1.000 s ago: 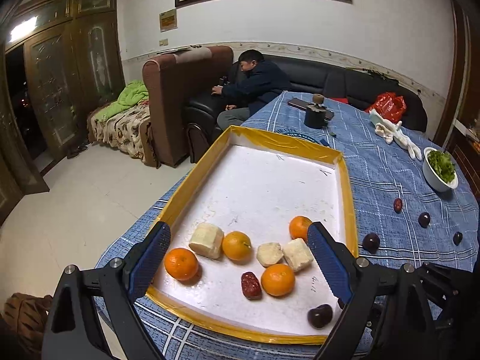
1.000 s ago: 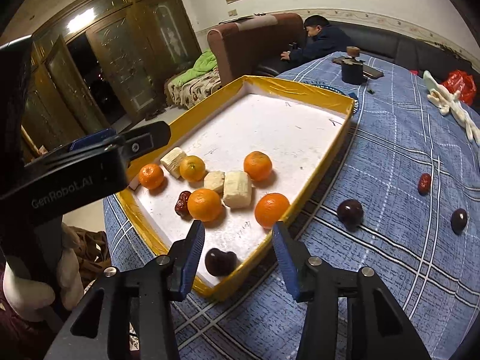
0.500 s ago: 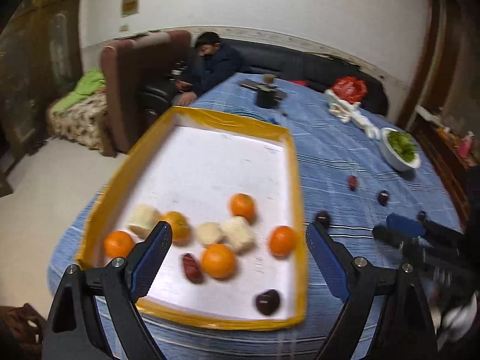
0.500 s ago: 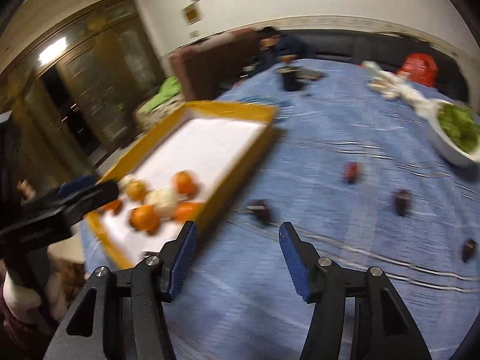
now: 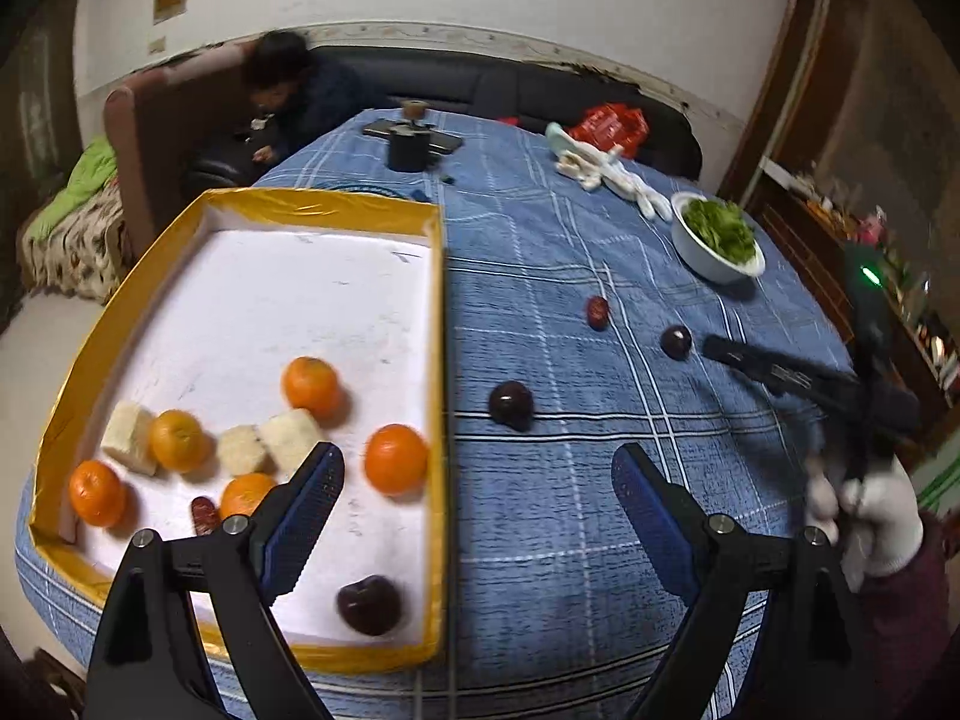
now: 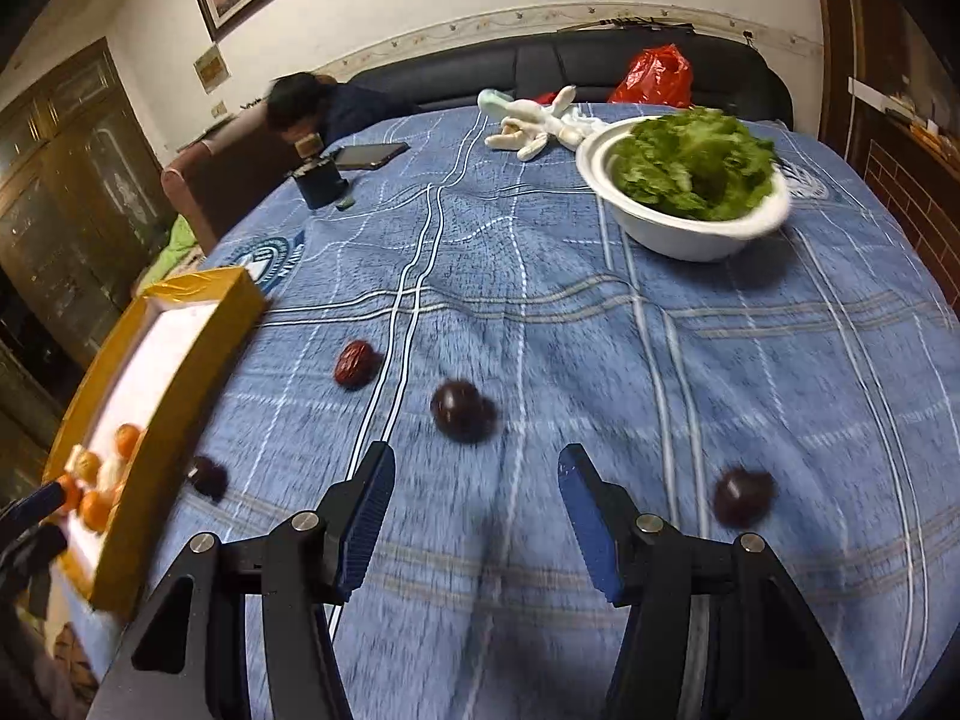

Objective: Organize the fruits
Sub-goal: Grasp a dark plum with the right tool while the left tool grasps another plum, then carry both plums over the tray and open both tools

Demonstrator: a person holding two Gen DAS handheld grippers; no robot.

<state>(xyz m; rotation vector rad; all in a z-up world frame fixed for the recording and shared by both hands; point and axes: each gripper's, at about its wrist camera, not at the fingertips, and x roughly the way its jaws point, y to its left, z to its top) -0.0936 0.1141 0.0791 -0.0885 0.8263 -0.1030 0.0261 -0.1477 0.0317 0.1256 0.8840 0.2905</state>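
A yellow-rimmed white tray (image 5: pixel 441 324) on the blue checked tablecloth holds several oranges (image 5: pixel 395 459), pale cake-like blocks (image 5: pixel 288 435), a red date (image 5: pixel 204 513) and a dark plum (image 5: pixel 368 605). Loose on the cloth lie a dark plum (image 5: pixel 510 405), another plum (image 5: pixel 676 341) and a red date (image 5: pixel 597 312). My left gripper (image 5: pixel 474 510) is open and empty over the tray's right rim. My right gripper (image 6: pixel 474 516) is open and empty just short of a dark plum (image 6: pixel 459 417); a red date (image 6: pixel 354 363) and further plums (image 6: pixel 743 495) (image 6: pixel 207 476) lie around it.
A white bowl of green lettuce (image 6: pixel 690 180) stands at the back right. A black cup (image 5: pixel 408 147), a phone (image 6: pixel 369 155), white gloves (image 6: pixel 540 120) and a red bag (image 6: pixel 654 78) lie at the far end. A person sits on the sofa behind.
Both grippers have swung right, away from the tray. The right gripper now faces the loose plums and date on the cloth; the left now looks over the tray's right rim.
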